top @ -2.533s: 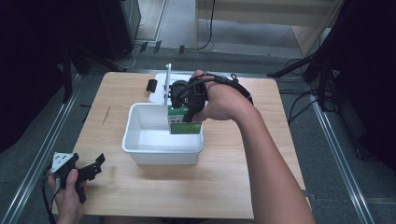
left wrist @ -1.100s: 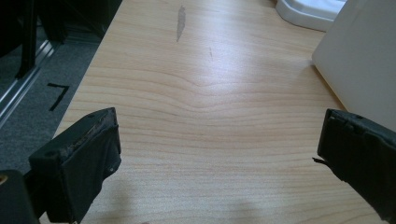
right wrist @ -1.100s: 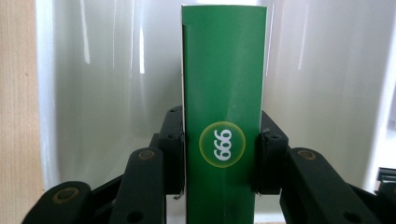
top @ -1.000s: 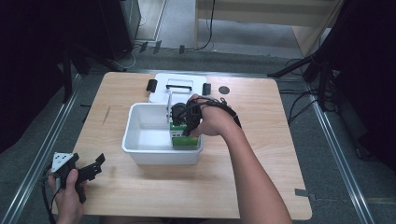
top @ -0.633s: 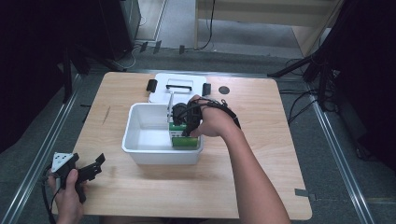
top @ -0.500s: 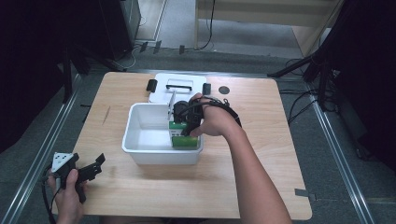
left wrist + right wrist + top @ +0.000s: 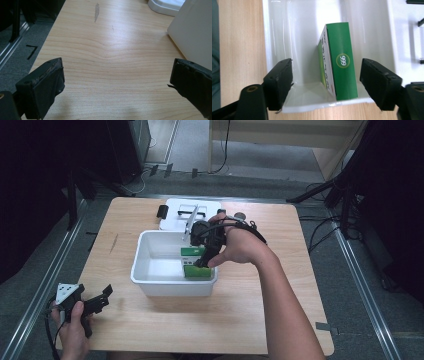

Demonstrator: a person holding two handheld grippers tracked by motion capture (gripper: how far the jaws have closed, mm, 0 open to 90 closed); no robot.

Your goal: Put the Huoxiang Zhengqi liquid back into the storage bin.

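Two tongs are spread wide. Between the right tongs [image 7: 325, 85] stands a green box [image 7: 340, 62] on edge inside the white tub [image 7: 150, 280], untouched. Lifting straight up would likely avoid tipping it. Left tongs [image 7: 112, 82] idle over the desk [image 7: 105, 50].

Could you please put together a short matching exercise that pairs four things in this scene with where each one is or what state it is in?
Things:
1. green box
2. white tub
3. left gripper
4. right gripper

Places or states:
A. held open near the table's front left corner, with nothing between its jaws
B. stands on edge inside the tub, against one wall
C. open, its jaws on either side of the box without touching it
D. sits at the middle of the wooden table

Pairs: 1-B, 2-D, 3-A, 4-C
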